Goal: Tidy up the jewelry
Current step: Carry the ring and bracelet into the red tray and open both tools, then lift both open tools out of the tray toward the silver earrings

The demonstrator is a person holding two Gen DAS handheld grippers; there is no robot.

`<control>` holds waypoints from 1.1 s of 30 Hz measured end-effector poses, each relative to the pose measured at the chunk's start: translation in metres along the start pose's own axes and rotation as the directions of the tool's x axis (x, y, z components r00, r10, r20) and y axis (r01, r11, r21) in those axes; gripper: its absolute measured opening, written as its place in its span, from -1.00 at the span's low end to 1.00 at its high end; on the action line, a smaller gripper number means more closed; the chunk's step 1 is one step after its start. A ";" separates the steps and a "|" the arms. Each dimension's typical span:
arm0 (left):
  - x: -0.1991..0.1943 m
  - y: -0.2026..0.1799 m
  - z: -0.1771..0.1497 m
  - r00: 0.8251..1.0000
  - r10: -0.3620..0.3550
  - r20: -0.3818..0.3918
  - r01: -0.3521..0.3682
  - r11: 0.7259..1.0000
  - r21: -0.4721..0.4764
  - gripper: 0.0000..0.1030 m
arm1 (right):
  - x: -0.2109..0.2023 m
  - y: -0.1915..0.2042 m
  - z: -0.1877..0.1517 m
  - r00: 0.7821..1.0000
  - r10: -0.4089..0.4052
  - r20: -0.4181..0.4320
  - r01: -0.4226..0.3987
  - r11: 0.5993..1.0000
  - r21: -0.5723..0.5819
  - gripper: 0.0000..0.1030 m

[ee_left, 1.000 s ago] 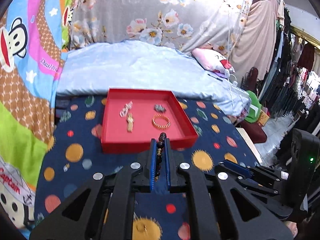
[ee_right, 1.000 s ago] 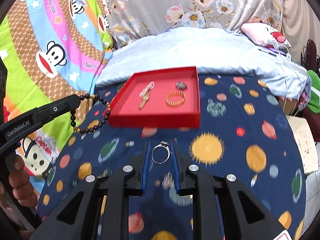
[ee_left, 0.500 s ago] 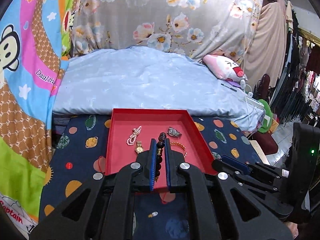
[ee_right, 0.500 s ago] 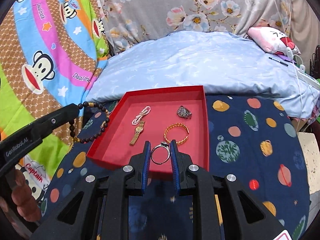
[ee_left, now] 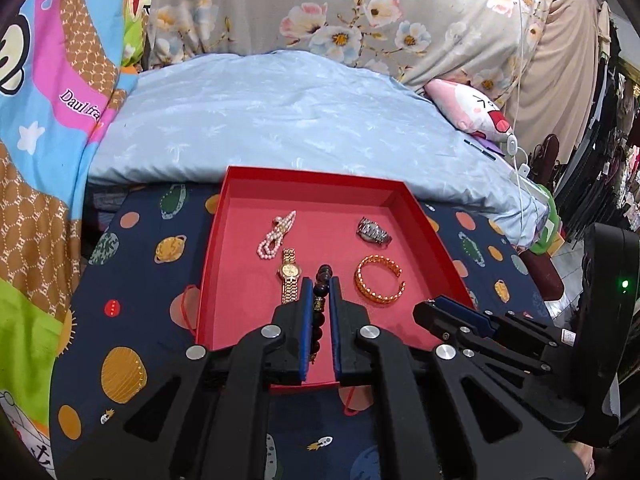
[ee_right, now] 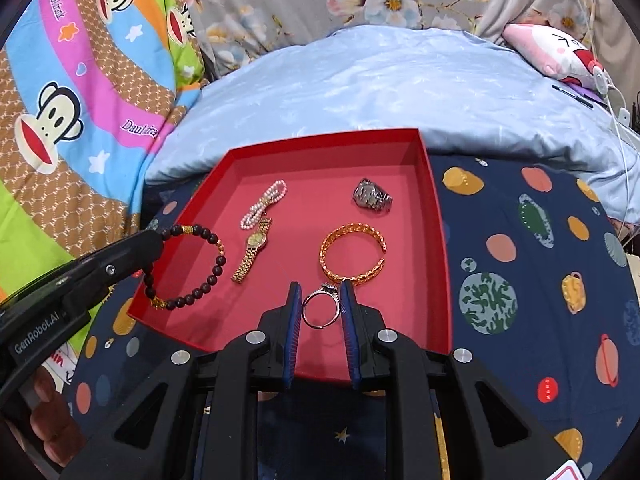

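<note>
A red tray [ee_left: 404, 196] [ee_right: 434, 216] lies on a dark planet-print cloth. In it lie a pearl bracelet [ee_left: 276, 234] [ee_right: 264, 204], a gold watch [ee_left: 290, 274] [ee_right: 254, 250], a silver watch [ee_left: 373, 231] [ee_right: 372, 196] and a gold bangle [ee_left: 378, 281] [ee_right: 352, 254]. My left gripper [ee_left: 320, 286] is shut on a dark bead bracelet [ee_left: 322, 280] [ee_right: 190, 264], held over the tray's near left part. My right gripper [ee_right: 320, 290] is shut on a silver ring [ee_right: 321, 309], over the tray's near edge. The right gripper also shows in the left wrist view [ee_left: 440, 306].
A pale blue quilt [ee_left: 288, 120] lies behind the tray. A pink plush pillow [ee_left: 472, 112] sits at the right. Colourful cartoon fabric [ee_right: 80, 100] hangs at the left. Clothes hang at the far right [ee_left: 600, 160].
Both grippers have moved forward from over the cloth to over the tray, each still holding its piece. The tray now looks much closer.
</note>
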State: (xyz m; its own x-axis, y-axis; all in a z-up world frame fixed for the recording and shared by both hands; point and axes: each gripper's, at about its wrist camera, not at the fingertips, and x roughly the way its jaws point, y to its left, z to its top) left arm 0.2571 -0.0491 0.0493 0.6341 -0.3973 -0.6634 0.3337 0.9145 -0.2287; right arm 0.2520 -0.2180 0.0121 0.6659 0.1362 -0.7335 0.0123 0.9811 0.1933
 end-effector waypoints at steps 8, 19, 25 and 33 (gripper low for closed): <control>0.012 0.008 -0.005 0.999 0.049 -0.009 -0.049 0.999 -0.017 -0.32 | 0.005 0.003 -0.001 1.000 -0.011 0.010 0.011 1.000 -0.012 -0.39; -0.030 0.016 -0.025 0.995 0.101 0.022 -0.101 0.995 -0.011 -0.15 | -0.054 -0.011 -0.029 0.998 -0.040 0.050 0.039 0.999 0.026 -0.17; -0.058 0.014 -0.055 0.993 0.114 -0.004 -0.114 0.993 -0.005 -0.11 | -0.086 -0.020 -0.067 0.997 -0.069 0.025 0.068 0.997 0.045 -0.17; -0.082 0.012 -0.103 0.990 0.120 -0.068 -0.122 0.992 -0.017 -0.07 | -0.114 -0.028 -0.117 0.996 -0.088 -0.030 0.090 0.992 0.086 -0.16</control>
State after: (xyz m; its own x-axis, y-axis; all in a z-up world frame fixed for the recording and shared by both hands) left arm 0.1370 0.0028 0.0274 0.6205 -0.2783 -0.7332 0.2420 0.9572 -0.1585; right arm 0.0886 -0.2448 0.0135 0.6400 0.0537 -0.7665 0.1366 0.9737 0.1823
